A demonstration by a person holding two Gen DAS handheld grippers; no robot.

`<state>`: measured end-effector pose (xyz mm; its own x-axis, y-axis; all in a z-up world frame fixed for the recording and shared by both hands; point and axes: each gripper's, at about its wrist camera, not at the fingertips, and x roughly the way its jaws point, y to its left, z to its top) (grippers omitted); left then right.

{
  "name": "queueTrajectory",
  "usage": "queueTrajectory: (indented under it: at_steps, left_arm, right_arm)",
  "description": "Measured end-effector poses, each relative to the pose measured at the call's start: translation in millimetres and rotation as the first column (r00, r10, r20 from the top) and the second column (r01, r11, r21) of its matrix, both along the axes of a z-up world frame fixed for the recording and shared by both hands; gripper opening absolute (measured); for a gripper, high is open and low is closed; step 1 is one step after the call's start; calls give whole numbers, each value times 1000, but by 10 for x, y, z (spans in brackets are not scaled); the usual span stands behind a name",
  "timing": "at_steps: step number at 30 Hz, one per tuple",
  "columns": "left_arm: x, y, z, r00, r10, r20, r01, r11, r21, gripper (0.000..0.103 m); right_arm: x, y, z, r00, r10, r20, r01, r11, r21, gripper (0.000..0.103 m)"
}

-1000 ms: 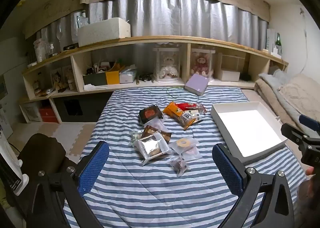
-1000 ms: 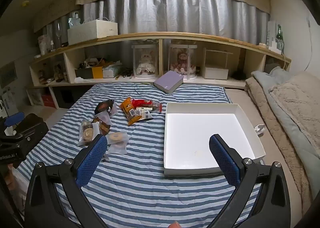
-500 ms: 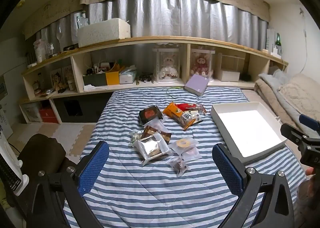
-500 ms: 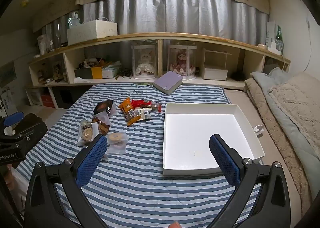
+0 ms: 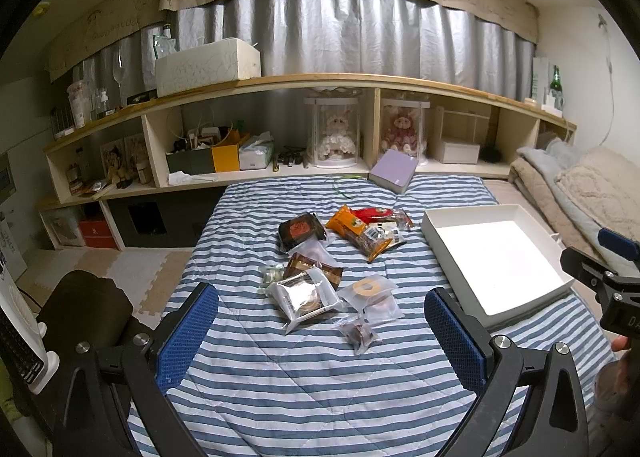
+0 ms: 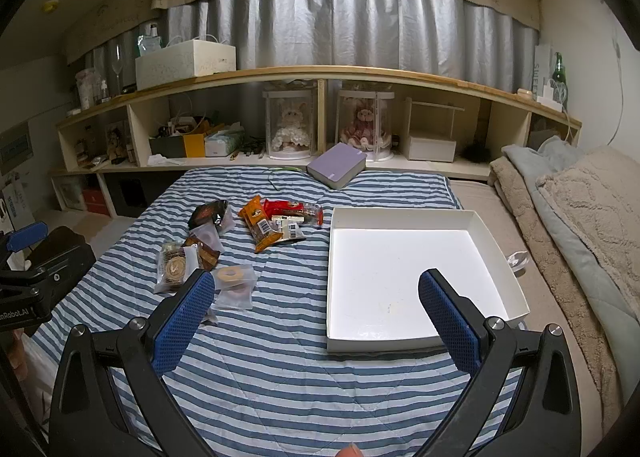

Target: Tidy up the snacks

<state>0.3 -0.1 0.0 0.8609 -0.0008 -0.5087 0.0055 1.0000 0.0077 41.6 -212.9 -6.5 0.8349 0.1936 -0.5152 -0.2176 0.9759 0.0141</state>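
The snacks lie in a loose cluster on the striped blanket [image 5: 320, 385], all to the left of the white tray [image 5: 496, 253]. Nearest the tray, an orange packet [image 5: 358, 231] lies flat with its long axis running diagonally, its far end pointing away toward the shelf and its near end angled toward the tray. A red packet [image 5: 378, 213] lies just behind it, long axis running sideways toward the tray's far corner. Farther left of the tray sits a dark square packet [image 5: 300, 231], and nearer the camera a clear pouch holding a foil-wrapped item [image 5: 304, 299], a clear pouch with a ring-shaped biscuit [image 5: 370, 289] and a small dark wrapped sweet [image 5: 358, 333]. The tray itself is empty, its long axis running away from the camera. The left gripper [image 5: 320, 333] hovers spread wide over the cluster, grasping nothing; the right gripper [image 6: 316, 317] is likewise spread and empty, over the tray's near left corner. Beyond the tray, a lilac box [image 5: 394, 175] rests at the blanket's far edge.
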Motion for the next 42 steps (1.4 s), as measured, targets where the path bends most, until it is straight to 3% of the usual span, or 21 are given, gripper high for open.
queueTrajectory:
  at_steps: [42]
  left_arm:
    - [-7,23,72,1000,-4,3,4,1000,-3,103]
  right_arm:
    - [2,-2,-8,1000,-1,-1,1,1000,-1,103]
